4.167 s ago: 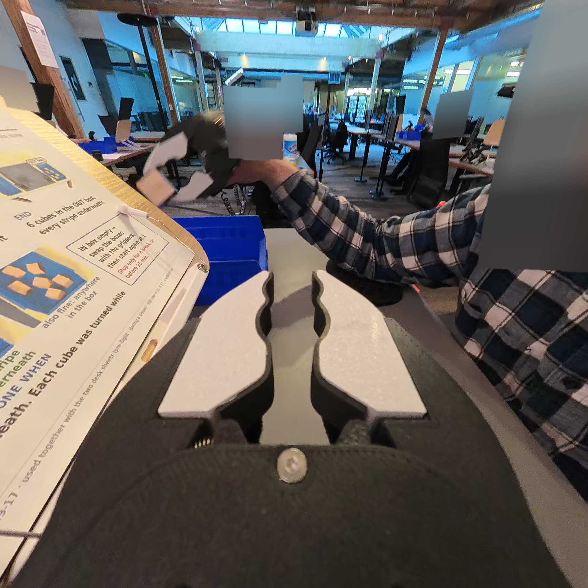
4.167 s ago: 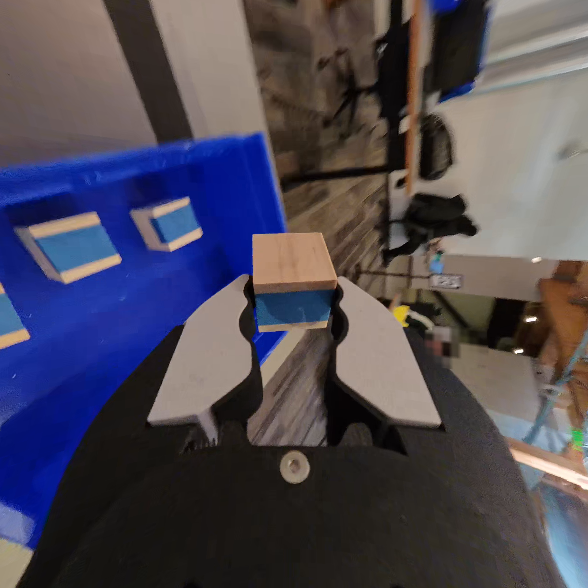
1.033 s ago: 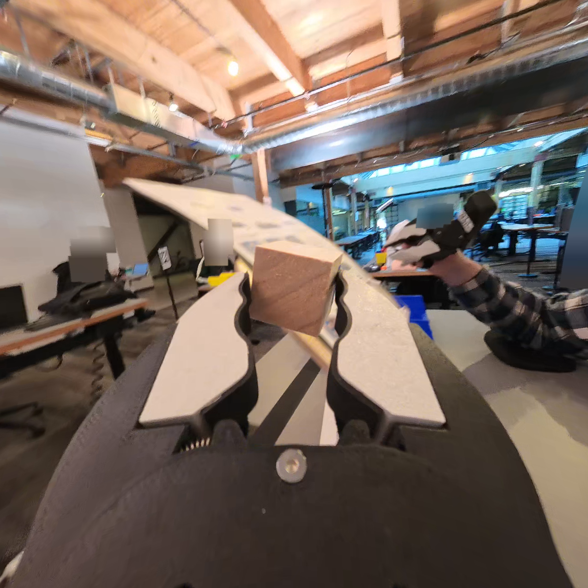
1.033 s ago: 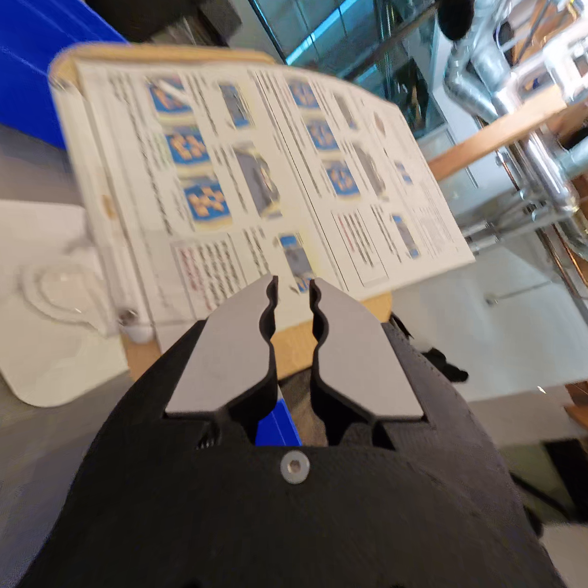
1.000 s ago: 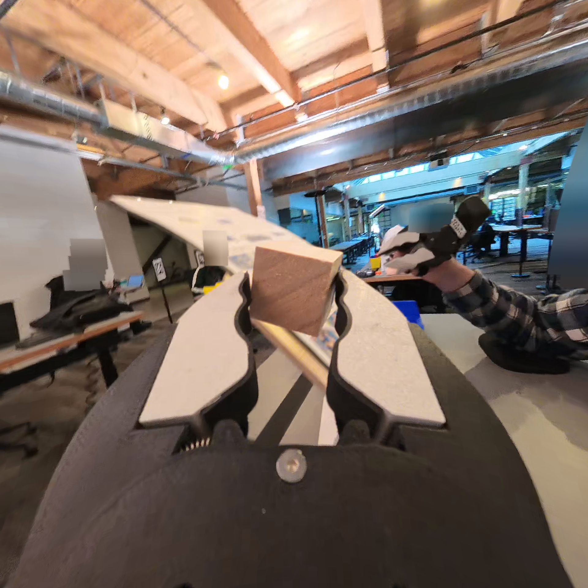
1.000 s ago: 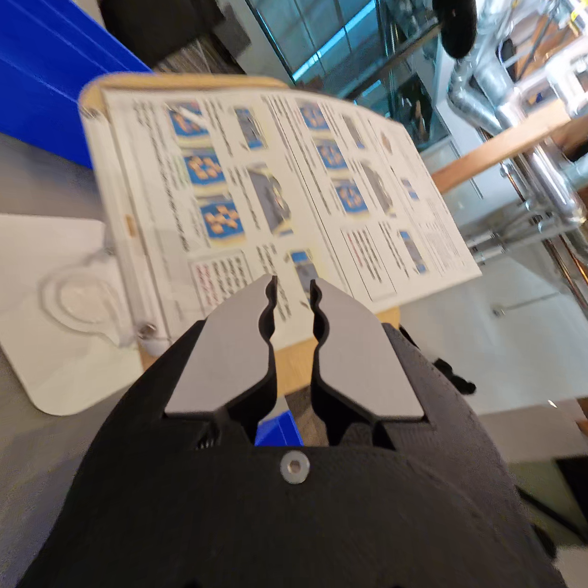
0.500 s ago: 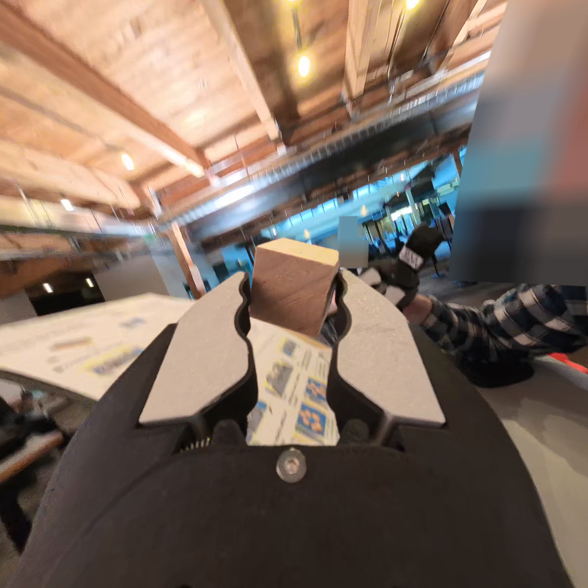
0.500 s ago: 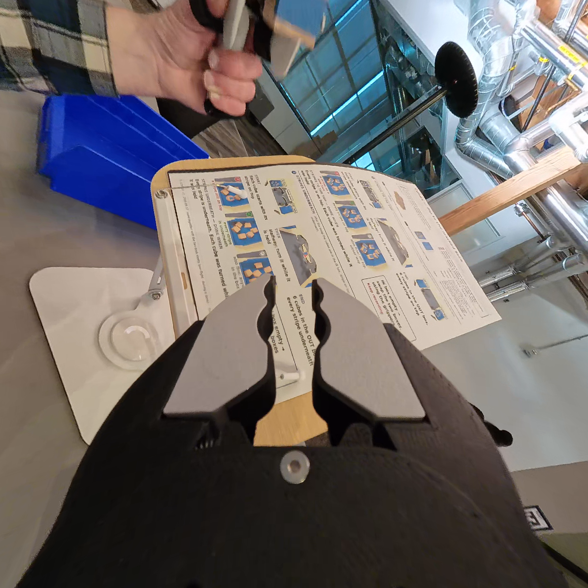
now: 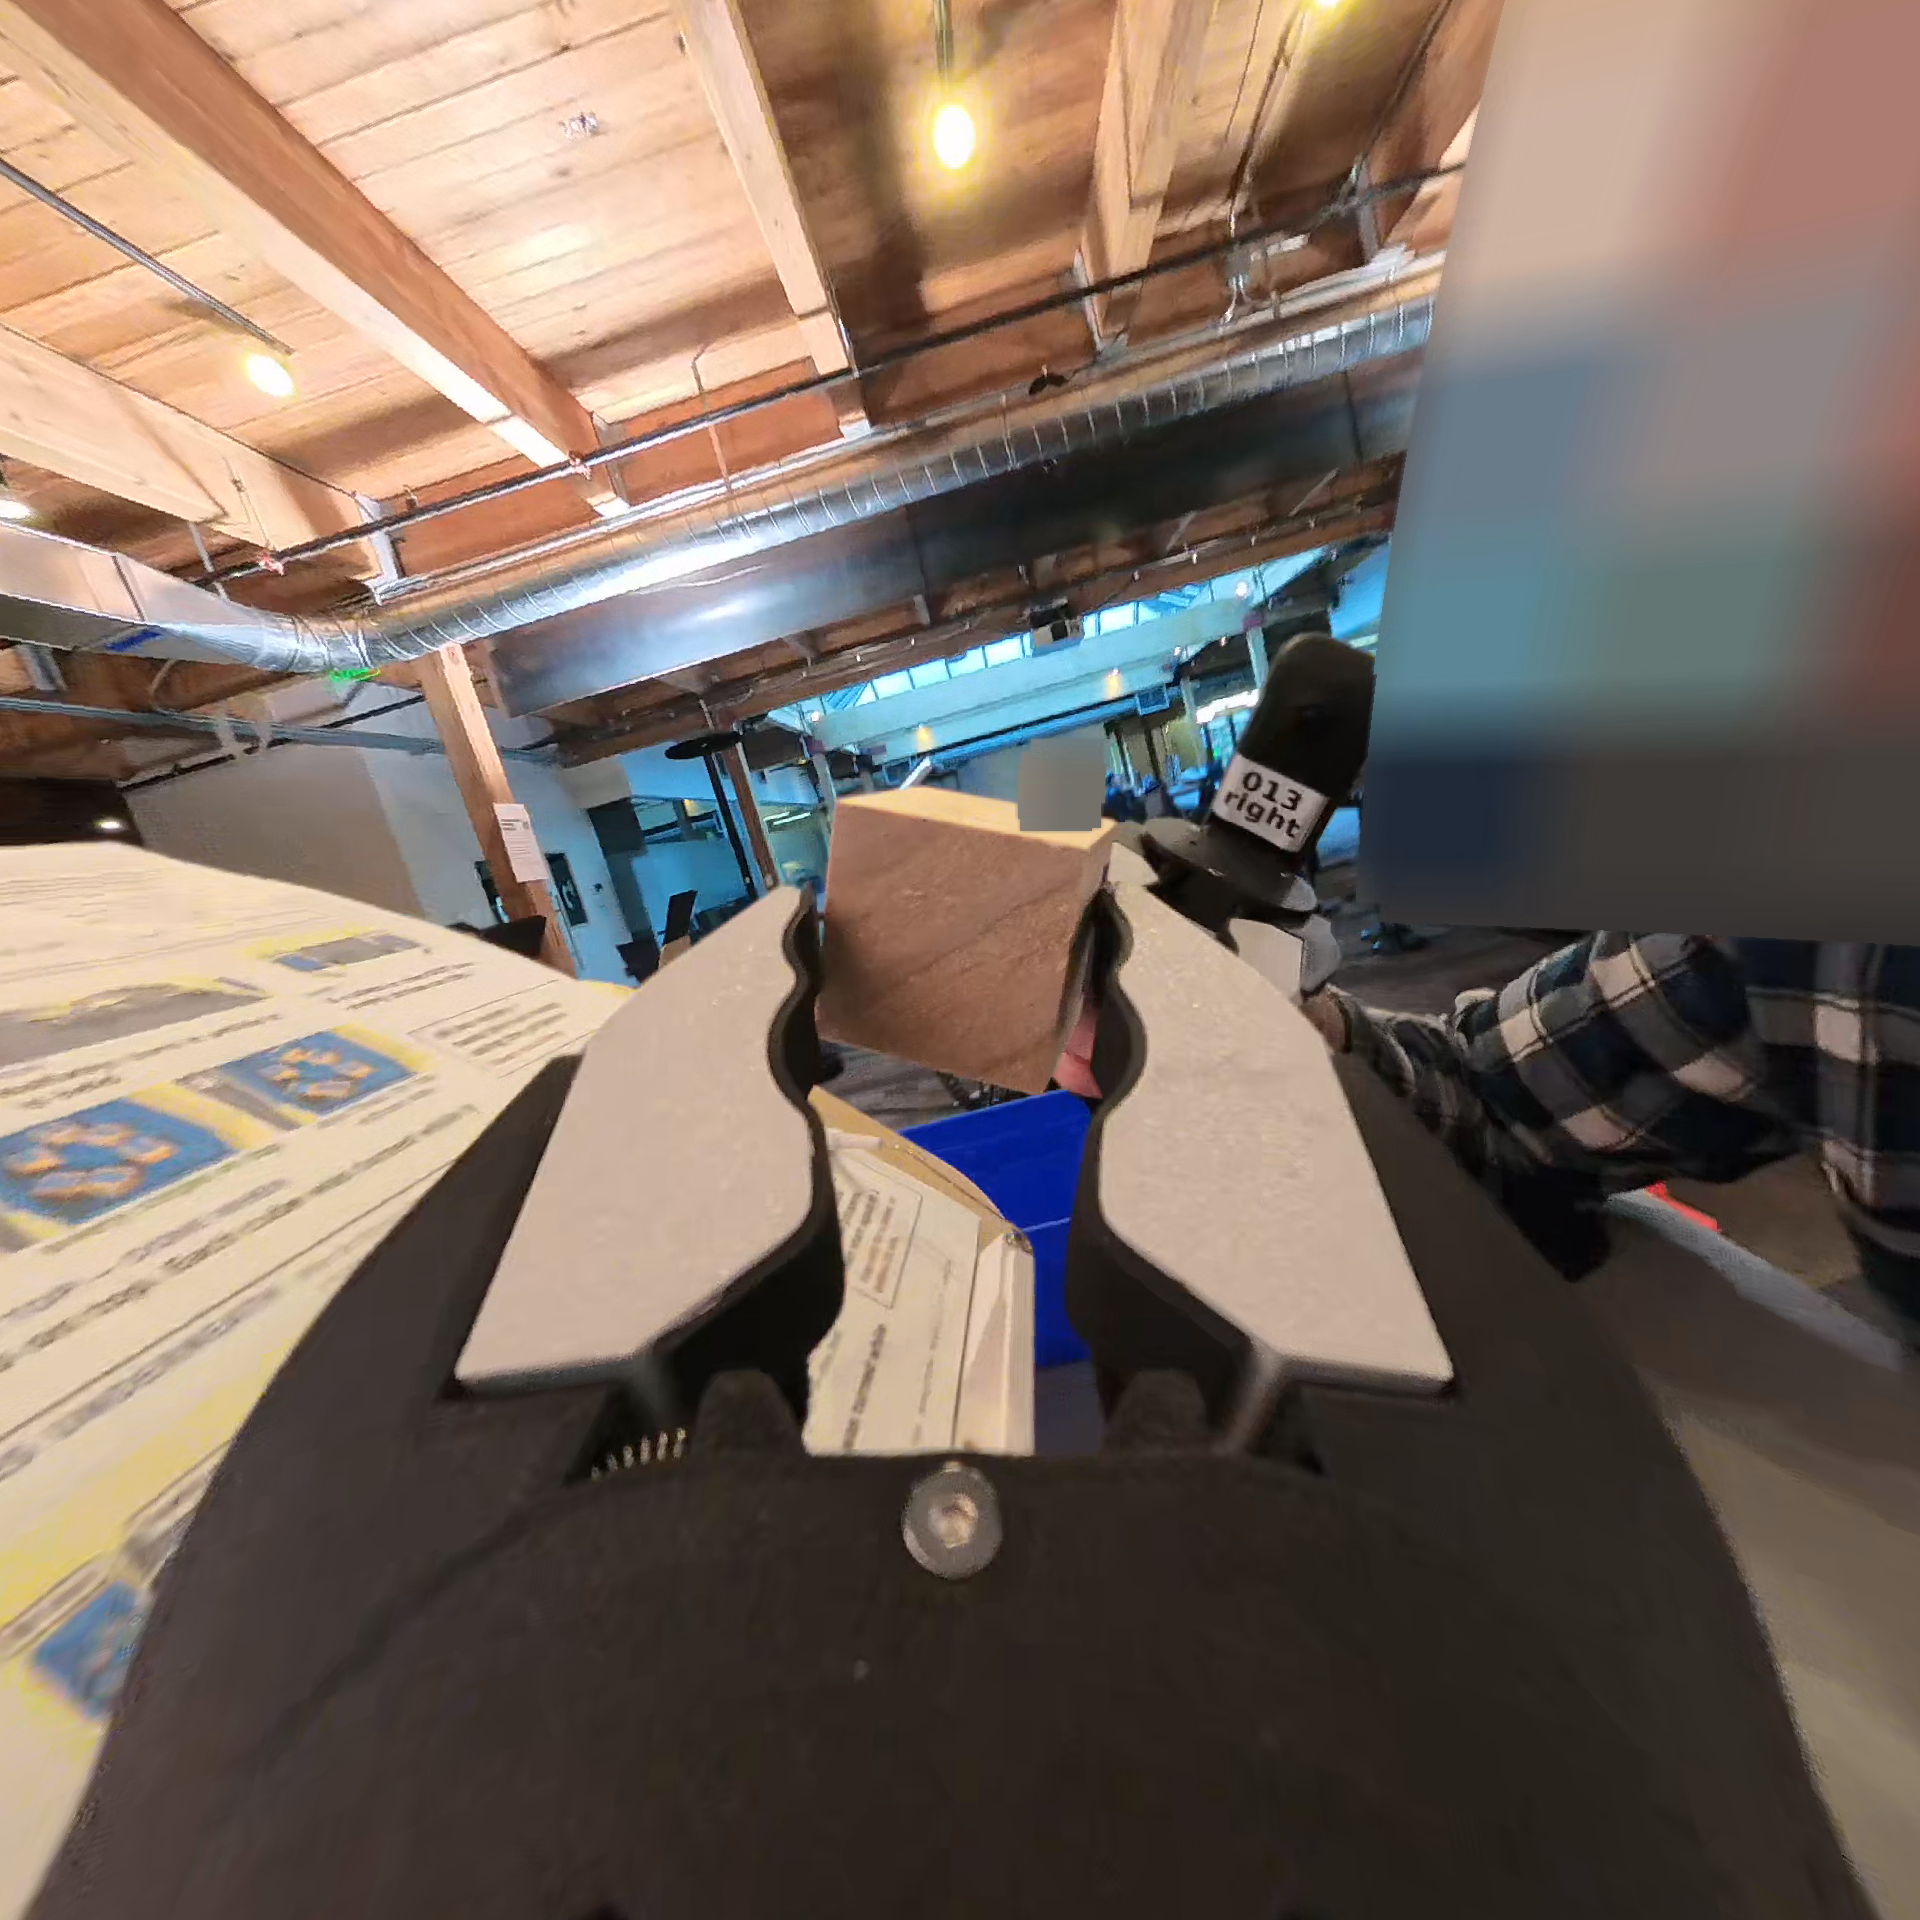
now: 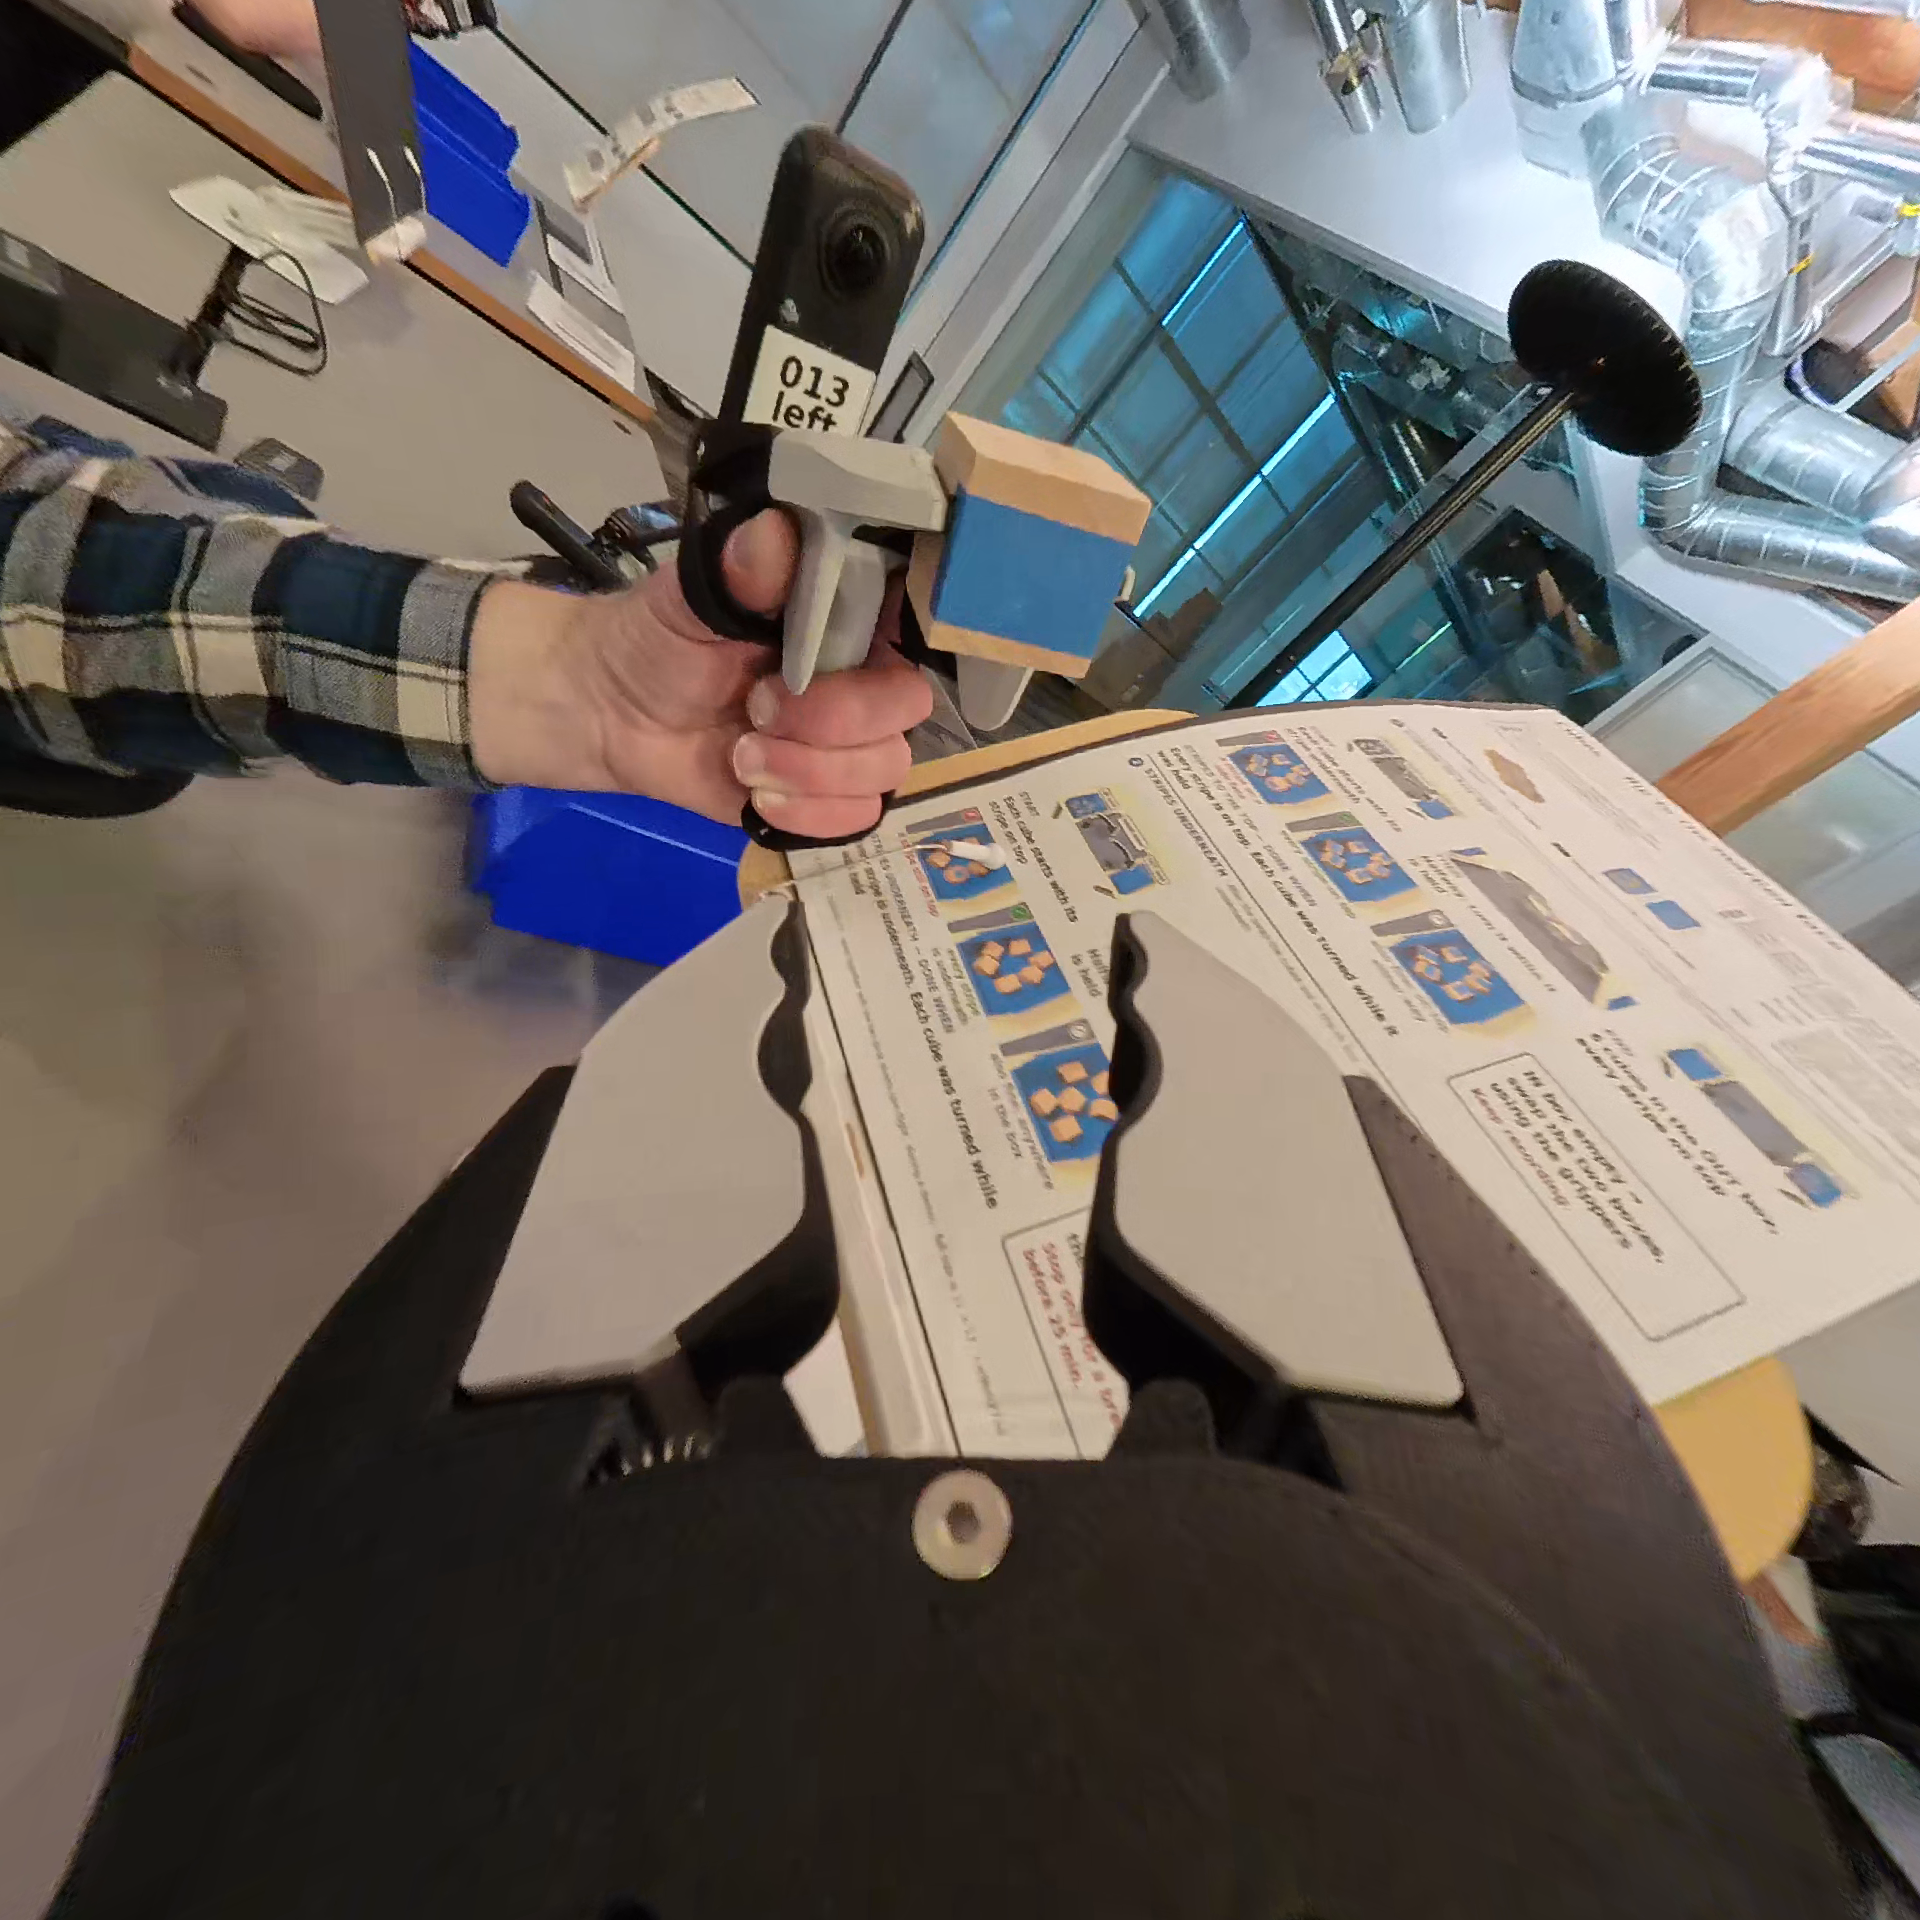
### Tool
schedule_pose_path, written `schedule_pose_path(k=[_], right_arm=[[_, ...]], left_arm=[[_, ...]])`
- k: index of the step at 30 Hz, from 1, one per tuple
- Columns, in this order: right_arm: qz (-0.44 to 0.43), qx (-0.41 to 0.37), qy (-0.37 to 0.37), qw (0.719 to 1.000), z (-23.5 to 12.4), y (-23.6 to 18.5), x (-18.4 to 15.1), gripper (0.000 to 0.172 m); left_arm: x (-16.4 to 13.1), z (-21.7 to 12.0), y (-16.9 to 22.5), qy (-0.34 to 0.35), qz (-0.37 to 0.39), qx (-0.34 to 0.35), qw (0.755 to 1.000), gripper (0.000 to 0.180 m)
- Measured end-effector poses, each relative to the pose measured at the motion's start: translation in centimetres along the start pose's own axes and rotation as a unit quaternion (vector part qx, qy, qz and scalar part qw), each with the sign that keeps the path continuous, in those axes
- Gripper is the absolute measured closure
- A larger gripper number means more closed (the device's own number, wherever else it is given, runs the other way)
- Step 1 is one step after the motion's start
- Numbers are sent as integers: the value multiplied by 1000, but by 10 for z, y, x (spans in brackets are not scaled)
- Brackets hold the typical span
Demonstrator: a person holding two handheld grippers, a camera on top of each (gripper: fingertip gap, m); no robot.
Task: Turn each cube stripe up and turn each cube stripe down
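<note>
Left wrist view: left claw (image 9: 951,935) grips a wooden cube (image 9: 951,951), plain face toward camera, above an instruction sheet (image 9: 208,1091).

Right wrist view: right claw (image 10: 956,987) open, bare, over the sheet; cube's blue stripe (image 10: 1023,571) faces it.

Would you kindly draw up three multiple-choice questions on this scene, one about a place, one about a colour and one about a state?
1. Where is the wooden cube?
A. In the blue plastic bin
B. Between the left tongs, in the air
C. On the printed instruction sheet

2. What colour is the cube's stripe?
A. Blue
B. Red
C. Green

3. How do the right tongs stand?
A. Shut on a cube
B. Shut on the sheet
C. Open, holding nothing

Answers:
1 B: the cube sits pressed between the left fingers, above the blue plastic bin.
2 A: a blue band crosses one face.
3 C: only the printed instruction sheet, farther off, shows between the fingers.
</note>
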State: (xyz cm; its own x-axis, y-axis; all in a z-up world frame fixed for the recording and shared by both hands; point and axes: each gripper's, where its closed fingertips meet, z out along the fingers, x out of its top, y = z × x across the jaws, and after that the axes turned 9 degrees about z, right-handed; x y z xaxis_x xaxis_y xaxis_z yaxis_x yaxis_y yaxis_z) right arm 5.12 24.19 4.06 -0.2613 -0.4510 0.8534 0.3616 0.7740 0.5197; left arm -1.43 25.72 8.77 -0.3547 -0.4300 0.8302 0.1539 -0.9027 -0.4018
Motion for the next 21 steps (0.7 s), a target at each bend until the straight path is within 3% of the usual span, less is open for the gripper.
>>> schedule_pose_path(k=[3,8,21], right_arm=[[20,-1,16,1000,2,-5,6,115],[66,0,56,996,0,-6,18,116],[88,62,49,993,-8,-11,22,127]], left_arm=[[8,16,21,13,-3,-6,1000,131],[-13,44,49,6,-14,-14,1000,131],[-31,59,60,0,-28,-8,1000,132]])
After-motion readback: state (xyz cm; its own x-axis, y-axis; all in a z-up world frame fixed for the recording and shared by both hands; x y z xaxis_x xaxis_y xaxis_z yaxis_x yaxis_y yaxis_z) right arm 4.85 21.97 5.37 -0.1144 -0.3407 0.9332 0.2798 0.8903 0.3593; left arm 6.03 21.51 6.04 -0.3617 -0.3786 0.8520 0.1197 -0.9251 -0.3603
